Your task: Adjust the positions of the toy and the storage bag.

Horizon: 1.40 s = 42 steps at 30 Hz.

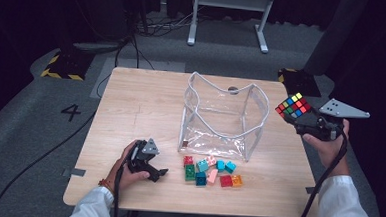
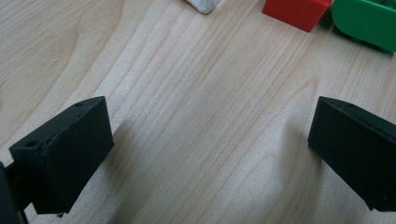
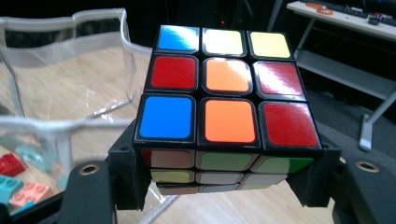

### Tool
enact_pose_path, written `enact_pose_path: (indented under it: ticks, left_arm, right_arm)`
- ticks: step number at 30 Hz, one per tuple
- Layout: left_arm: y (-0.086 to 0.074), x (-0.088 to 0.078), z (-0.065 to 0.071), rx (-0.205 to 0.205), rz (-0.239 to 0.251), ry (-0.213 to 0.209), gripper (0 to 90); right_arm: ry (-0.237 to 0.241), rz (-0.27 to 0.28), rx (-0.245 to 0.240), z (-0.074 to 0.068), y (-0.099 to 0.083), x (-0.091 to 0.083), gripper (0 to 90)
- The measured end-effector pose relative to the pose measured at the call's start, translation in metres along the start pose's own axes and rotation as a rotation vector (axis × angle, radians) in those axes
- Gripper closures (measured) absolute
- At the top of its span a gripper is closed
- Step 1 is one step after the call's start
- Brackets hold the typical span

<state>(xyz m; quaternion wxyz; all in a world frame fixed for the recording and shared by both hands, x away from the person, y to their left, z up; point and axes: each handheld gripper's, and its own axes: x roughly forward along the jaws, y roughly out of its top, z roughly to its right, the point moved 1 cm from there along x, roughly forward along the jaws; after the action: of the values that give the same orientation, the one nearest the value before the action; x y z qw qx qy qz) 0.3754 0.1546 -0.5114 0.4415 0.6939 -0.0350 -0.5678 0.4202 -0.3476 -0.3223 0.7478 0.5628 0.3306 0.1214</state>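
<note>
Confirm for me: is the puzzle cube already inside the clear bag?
No, the puzzle cube is clamped in the right gripper, in the air to the right of the clear bag.

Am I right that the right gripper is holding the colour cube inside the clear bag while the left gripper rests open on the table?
Not quite: the high view shows the right gripper holding the colour cube in the air beside the clear bag, outside it. The left gripper does rest open on the table.

Black number 4 point(image 1: 71, 112) marked on grey floor point(image 1: 30, 115)
</note>
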Motion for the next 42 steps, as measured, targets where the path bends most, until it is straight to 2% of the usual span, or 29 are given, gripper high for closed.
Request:
enact_pose_path:
  ticks: [6, 10, 11, 12, 15, 19, 21, 22, 25, 28, 31, 33, 36, 37, 39, 40, 42]
  left_arm:
    - [0.0, 0.0, 0.0, 0.0, 0.0, 0.0, 0.0]
    - [0.0, 0.0, 0.0, 0.0, 0.0, 0.0, 0.0]
    - [0.0, 0.0, 0.0, 0.0, 0.0, 0.0, 0.0]
    - [0.0, 0.0, 0.0, 0.0, -0.001, 0.0, 0.0]
    - [0.0, 0.0, 0.0, 0.0, 0.0, 0.0, 0.0]
    - [0.0, 0.0, 0.0, 0.0, 0.0, 0.0, 0.0]
    - [0.0, 0.0, 0.0, 0.001, 0.0, 0.0, 0.0]
    - [0.0, 0.0, 0.0, 0.0, 0.0, 0.0, 0.0]
    - [0.0, 0.0, 0.0, 0.003, 0.0, 0.003, 0.0]
    - [0.0, -0.001, 0.0, -0.003, -0.001, 0.007, 0.3]
    - [-0.001, -0.001, 0.001, -0.007, -0.002, 0.01, 0.4]
    - [-0.001, -0.001, 0.001, -0.01, -0.001, 0.011, 0.4]
    - [-0.001, -0.001, 0.001, -0.015, 0.0, 0.013, 0.4]
    - [-0.001, -0.001, 0.001, -0.016, 0.0, 0.013, 0.4]
    - [-0.001, -0.002, 0.001, -0.014, 0.0, 0.017, 0.4]
    - [-0.001, -0.002, 0.001, -0.014, 0.0, 0.017, 0.4]
    - [-0.001, -0.001, 0.001, -0.015, 0.0, 0.014, 0.3]
  right_arm:
    - [0.019, 0.027, -0.03, 0.0, 0.026, 0.005, 33.6]
    - [0.078, 0.015, -0.029, -0.004, 0.042, 0.018, 33.6]
    - [0.078, 0.015, -0.029, -0.004, 0.042, 0.018, 33.6]
    - [0.091, 0.006, -0.05, -0.007, 0.047, 0.026, 33.6]
    - [0.105, -0.007, -0.048, -0.011, 0.05, 0.034, 33.6]
    - [0.159, -0.022, -0.06, -0.018, 0.059, 0.055, 33.6]
    - [0.163, -0.024, -0.068, -0.019, 0.061, 0.059, 33.6]
    - [0.185, -0.033, -0.063, -0.021, 0.064, 0.066, 33.6]
    - [0.194, -0.04, -0.073, -0.023, 0.067, 0.073, 33.6]
    - [0.24, -0.051, -0.083, -0.027, 0.068, 0.086, 33.6]
    - [0.266, -0.057, -0.088, -0.03, 0.068, 0.091, 33.6]
    - [0.282, -0.087, -0.111, -0.036, 0.067, 0.098, 33.6]
    - [0.302, -0.101, -0.129, -0.039, 0.066, 0.103, 33.5]
    - [0.33, -0.11, -0.142, -0.041, 0.065, 0.107, 33.5]
    - [0.339, -0.146, -0.175, -0.041, 0.064, 0.111, 33.5]
    - [0.339, -0.146, -0.175, -0.041, 0.064, 0.111, 33.5]
    - [0.339, -0.202, -0.207, -0.043, 0.063, 0.115, 33.5]
